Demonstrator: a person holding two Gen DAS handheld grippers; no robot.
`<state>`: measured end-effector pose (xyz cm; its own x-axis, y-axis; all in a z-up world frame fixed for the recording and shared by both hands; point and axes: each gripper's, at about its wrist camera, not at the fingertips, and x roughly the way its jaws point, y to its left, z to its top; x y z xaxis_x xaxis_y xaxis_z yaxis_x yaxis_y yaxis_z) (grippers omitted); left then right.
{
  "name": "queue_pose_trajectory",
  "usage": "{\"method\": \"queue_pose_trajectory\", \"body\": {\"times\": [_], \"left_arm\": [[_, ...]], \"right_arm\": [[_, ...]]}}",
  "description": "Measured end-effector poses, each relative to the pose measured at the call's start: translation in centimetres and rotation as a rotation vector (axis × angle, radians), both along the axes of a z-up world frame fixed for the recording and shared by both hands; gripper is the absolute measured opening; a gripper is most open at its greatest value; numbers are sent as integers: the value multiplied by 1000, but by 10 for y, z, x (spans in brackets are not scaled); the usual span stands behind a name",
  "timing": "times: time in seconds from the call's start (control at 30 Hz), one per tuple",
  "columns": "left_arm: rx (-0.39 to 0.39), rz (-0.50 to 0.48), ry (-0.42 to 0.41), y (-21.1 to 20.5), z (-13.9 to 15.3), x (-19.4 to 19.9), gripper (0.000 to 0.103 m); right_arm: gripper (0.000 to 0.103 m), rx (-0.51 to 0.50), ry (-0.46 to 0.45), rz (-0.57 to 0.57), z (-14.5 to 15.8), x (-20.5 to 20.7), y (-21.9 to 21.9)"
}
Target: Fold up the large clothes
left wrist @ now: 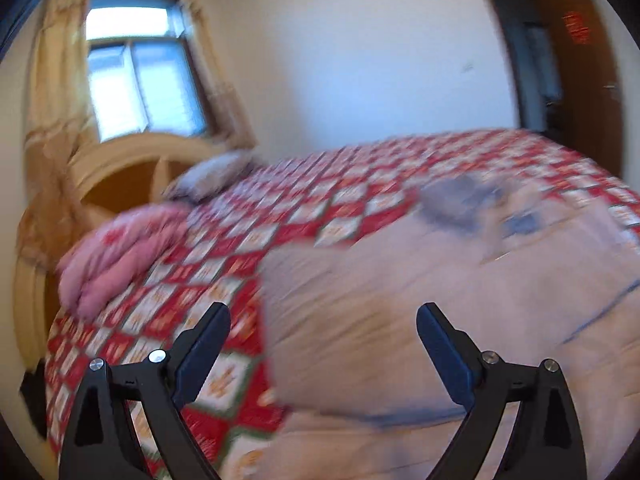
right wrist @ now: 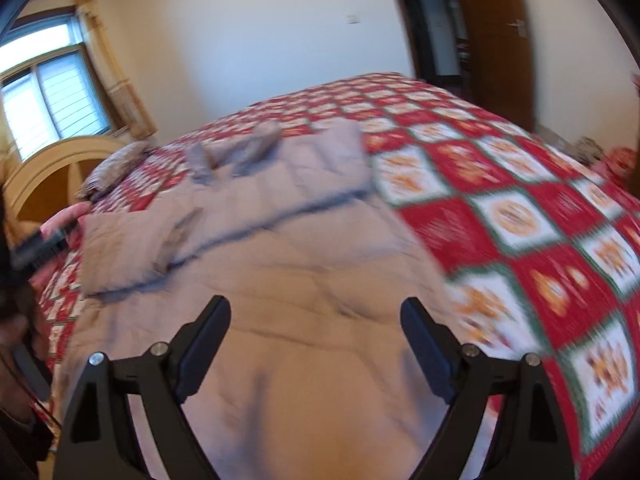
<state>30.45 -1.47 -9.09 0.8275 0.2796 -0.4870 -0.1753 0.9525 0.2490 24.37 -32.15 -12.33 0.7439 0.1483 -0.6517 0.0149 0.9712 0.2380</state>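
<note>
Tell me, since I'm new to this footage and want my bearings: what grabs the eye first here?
The red-and-white checked bedspread fills the bed, and a large grey-beige quilted coat lies spread on it, a sleeve folded across the chest. Both the left gripper and the right gripper hang open above the coat, holding nothing. A bright window glows behind the headboard, and a pink folded blanket sits near the pillow end.

Count: 1 beige quilted garment [right wrist: 280, 248] at 6 o'clock, 1 bed [right wrist: 520, 208] with checked cover, 1 grey pillow [left wrist: 216, 174] at 10, 1 pink blanket [left wrist: 116, 256] at 9, 1 window [left wrist: 136, 68], 1 door [right wrist: 496, 32], 2 tools: left [left wrist: 323, 316], right [right wrist: 316, 310], both spread wide.
</note>
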Motion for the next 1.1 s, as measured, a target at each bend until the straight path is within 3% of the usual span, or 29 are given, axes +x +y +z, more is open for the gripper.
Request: {"method": "queue_pose_trajectory", "body": {"times": [0.2, 0.3, 0.4, 0.47, 0.53, 0.6, 0.9, 1.1], "left_arm": [[-52, 148, 94, 61, -44, 16, 95], [-98, 173, 135, 77, -61, 21, 95], [-132, 181, 156, 85, -70, 22, 95], [-149, 178, 161, 87, -71, 23, 94], [-151, 174, 162, 89, -71, 24, 95], [-155, 176, 166, 91, -70, 24, 95], [-173, 173, 162, 96, -59, 17, 94], [-200, 142, 164, 86, -47, 22, 94]], "right_arm": [[85, 25, 50, 187, -2, 61, 82], [83, 17, 84, 234, -13, 81, 114], [73, 25, 131, 251, -28, 102, 135], [58, 47, 180, 269, -41, 113, 146], [20, 57, 214, 308, -47, 116, 151], [14, 50, 195, 317, -44, 110, 152], [9, -11, 45, 210, -2, 68, 98], [10, -81, 74, 137, -15, 58, 68]]}}
